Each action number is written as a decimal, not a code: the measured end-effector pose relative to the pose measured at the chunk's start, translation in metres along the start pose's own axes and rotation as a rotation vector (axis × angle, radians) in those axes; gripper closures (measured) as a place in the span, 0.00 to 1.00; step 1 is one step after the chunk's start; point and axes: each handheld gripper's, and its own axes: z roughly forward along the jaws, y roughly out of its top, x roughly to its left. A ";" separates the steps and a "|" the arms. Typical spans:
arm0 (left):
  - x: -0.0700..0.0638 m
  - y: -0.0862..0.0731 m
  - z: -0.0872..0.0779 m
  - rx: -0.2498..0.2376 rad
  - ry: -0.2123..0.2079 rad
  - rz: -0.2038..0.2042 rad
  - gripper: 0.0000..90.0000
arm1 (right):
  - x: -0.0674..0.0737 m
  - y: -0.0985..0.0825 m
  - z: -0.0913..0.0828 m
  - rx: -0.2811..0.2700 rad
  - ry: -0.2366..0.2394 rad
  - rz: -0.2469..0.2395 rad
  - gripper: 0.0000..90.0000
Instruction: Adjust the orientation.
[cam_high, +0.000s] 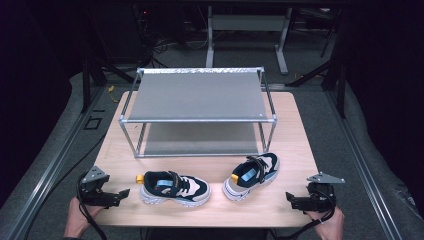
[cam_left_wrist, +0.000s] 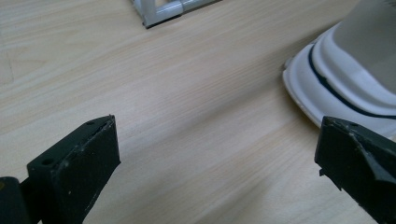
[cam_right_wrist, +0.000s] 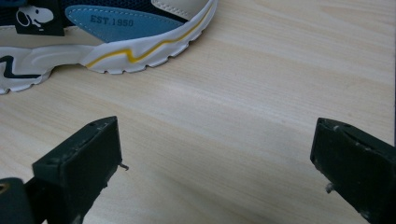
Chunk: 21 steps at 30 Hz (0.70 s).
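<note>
High view: 2 navy, white and beige sneakers sit on the pale wooden table (cam_high: 210, 210) before a grey metal-framed shelf rack (cam_high: 197, 97). Left sneaker (cam_high: 175, 188) lies near the released left gripper (cam_high: 122, 194); right sneaker (cam_high: 251, 175) lies near the released right gripper (cam_high: 290, 199), both empty.

Two navy-and-white shoes, left shoe (cam_high: 174, 188) and right shoe (cam_high: 252, 174), stand upright, apparently apart, on the table.

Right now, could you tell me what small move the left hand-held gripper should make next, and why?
Probably ease the left hand-held gripper forward toward the left shoe: its jaws stand open with nothing between them, and the shoe lies just ahead on the table.
</note>
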 end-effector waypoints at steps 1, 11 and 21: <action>-0.003 0.004 -0.003 -0.002 -0.007 0.023 0.00 | 0.002 0.000 -0.001 0.007 0.004 0.000 0.02; -0.023 0.028 -0.026 -0.027 -0.022 0.113 0.00 | 0.010 0.005 -0.006 0.014 -0.009 -0.033 0.04; -0.041 0.047 -0.035 -0.027 -0.046 0.185 0.00 | 0.015 0.012 -0.015 0.026 -0.011 -0.061 0.05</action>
